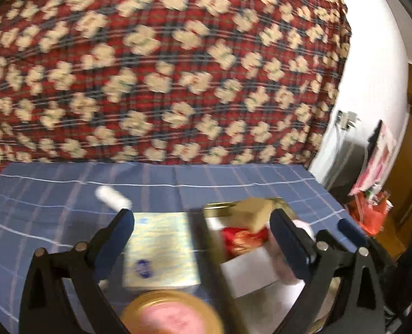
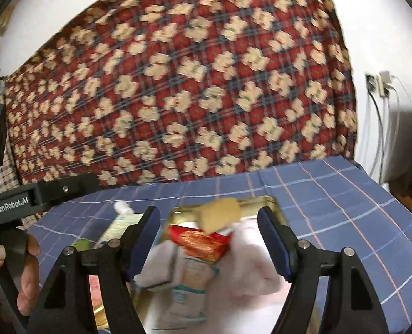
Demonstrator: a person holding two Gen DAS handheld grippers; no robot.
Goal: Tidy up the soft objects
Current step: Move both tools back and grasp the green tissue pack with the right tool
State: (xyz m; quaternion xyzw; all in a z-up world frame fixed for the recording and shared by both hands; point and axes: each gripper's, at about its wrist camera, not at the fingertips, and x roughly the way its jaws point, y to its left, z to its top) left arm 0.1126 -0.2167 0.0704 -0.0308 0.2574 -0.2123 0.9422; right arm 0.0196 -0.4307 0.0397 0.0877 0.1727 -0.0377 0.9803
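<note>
Several soft items [image 2: 206, 245] — tan, red, white — heaped in gold tray [image 2: 272, 203].

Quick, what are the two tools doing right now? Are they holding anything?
Left tool: open, holding nothing.
Right tool: open, holding nothing.

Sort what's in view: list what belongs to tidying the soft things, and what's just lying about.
Belongs to the job:
gold tray
tan sponge
red packet
white cloth
tissue pack
white roll

Lying about:
round tin lid
flowered blanket
wall plugs
red bag
</note>
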